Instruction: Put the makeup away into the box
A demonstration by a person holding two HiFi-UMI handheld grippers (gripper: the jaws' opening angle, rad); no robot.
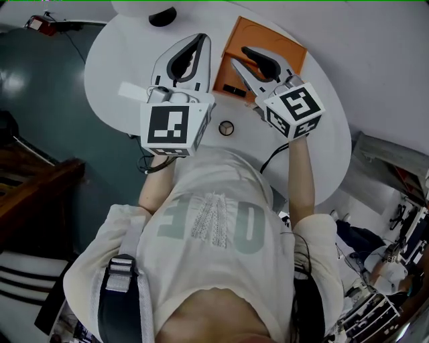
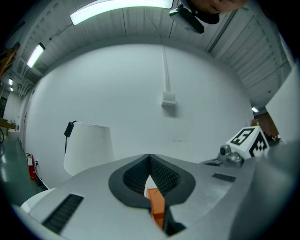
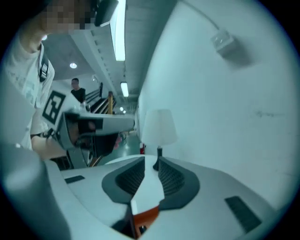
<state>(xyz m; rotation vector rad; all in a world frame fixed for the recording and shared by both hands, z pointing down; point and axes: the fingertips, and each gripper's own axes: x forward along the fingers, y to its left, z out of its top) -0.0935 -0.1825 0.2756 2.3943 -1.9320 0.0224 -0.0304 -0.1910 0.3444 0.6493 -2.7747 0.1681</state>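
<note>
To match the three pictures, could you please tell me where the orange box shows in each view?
Head view: the orange box lies upper centre, slightly right.
Left gripper view: an orange sliver, bottom centre, between the fingers.
Right gripper view: bottom centre, between the fingers.
Shared landmark: the white lamp.

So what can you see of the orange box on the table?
The orange box is flat, rectangular and matte, like card, lying on the white round table towards its far side. A small black oblong item sits at its near edge. The right claw, open, covers its middle in the head view.
</note>
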